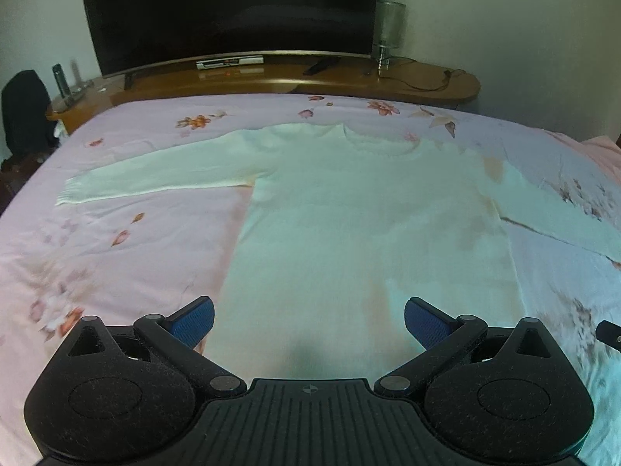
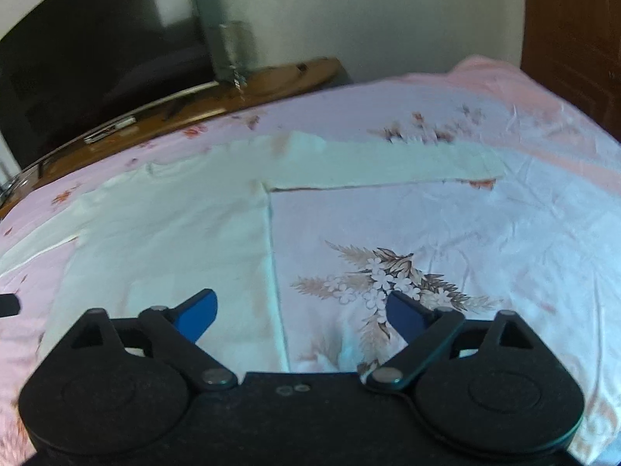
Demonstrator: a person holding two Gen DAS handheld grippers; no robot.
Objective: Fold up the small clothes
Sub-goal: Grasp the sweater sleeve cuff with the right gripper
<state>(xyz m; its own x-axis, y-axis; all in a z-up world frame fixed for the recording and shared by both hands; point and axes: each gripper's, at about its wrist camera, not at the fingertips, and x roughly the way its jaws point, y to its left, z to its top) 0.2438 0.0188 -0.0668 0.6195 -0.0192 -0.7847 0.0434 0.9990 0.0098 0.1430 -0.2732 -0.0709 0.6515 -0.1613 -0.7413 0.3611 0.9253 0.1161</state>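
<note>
Both grippers, left [image 1: 308, 320] and right [image 2: 300, 312], gape empty; pinch the sweater's [image 1: 349, 213] six-o'clock hem corners evenly.

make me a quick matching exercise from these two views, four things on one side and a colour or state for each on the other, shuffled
Things:
1. sweater
2. bed sheet
3. television
4. left gripper

States:
A. dark, switched off, behind the bed
B. open, nothing between its pads
C. white, spread flat with both sleeves out
D. pink with a flower print

Pairs: 1-C, 2-D, 3-A, 4-B
</note>
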